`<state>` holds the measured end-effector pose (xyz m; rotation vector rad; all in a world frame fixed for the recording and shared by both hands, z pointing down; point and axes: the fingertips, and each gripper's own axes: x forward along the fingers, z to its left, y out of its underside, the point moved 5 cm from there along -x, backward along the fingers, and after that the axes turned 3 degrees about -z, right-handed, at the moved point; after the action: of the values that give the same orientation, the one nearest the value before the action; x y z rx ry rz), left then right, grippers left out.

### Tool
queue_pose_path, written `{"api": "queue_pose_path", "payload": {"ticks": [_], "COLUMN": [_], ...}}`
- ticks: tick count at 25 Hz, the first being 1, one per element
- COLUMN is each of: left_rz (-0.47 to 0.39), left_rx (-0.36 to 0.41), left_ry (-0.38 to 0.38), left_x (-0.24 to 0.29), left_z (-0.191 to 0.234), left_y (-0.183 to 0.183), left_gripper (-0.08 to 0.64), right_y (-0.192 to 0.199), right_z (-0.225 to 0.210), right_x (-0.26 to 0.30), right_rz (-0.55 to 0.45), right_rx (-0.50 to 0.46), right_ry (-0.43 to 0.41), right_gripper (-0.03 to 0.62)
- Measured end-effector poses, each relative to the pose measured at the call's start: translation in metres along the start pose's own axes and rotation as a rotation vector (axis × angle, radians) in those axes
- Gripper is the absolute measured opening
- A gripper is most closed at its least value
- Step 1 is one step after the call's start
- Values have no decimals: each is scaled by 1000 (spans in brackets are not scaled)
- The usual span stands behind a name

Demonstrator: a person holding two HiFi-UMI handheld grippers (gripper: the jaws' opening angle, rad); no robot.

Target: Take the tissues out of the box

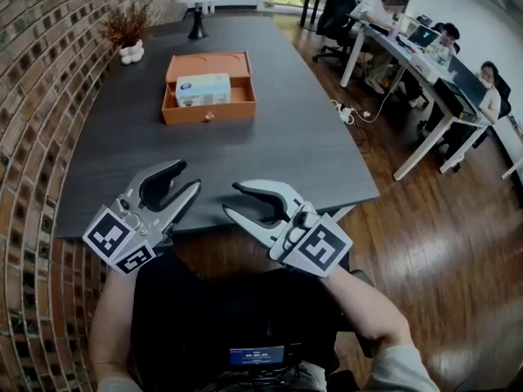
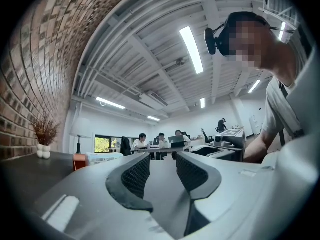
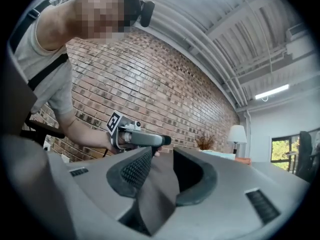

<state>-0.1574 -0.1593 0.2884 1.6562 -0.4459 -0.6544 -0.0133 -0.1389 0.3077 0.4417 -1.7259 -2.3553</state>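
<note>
Well, the pack of tissues [image 1: 203, 89] lies inside the orange box [image 1: 245, 111], far up the dark table [image 1: 278, 153]. A little plant [image 1: 127, 31] and a lamp [image 1: 196, 6] stand past the box, by the brick wall. Both grippers are down at the near edge of the table, well apart from the box. The left gripper [image 1: 189, 175] has its jaws pulled in as close as they go, with nothing between them. The right gripper [image 1: 231, 199] looks just the same, jaws pulled in and holding nothing. The two grippers are side by side, tips pointing a bit toward each other.
</note>
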Motion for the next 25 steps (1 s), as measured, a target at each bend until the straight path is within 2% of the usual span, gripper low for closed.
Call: {"api": "queue_pose_path", "payload": {"ticks": [4, 7, 8, 12, 15, 16, 18, 25], "left_rz": [26, 78, 100, 235, 372, 414, 475, 592], "left_rx": [49, 140, 173, 302, 366, 368, 343, 195], "left_ry": [1, -26, -41, -86, -91, -89, -81, -23], "left_x": [10, 24, 30, 63, 94, 103, 118, 144], "left_z": [11, 35, 46, 95, 135, 148, 172, 227], "left_y": [-6, -15, -19, -23, -12, -7, 2, 30], "left_gripper": [153, 156, 177, 229, 326, 358, 376, 448], "right_y": [0, 0, 0, 0, 0, 0, 0, 3], "right_z": [-3, -4, -4, -3, -2, -1, 1, 1], "right_x": [-4, -6, -6, -8, -7, -7, -7, -9], "right_rz": [2, -3, -3, 2, -4, -4, -1, 11], "right_rx": [1, -3, -5, -7, -13, -16, -23, -11], "right_ry": [6, 15, 17, 22, 18, 15, 9, 11], "right_gripper": [138, 138, 138, 138, 138, 138, 138, 138]}}
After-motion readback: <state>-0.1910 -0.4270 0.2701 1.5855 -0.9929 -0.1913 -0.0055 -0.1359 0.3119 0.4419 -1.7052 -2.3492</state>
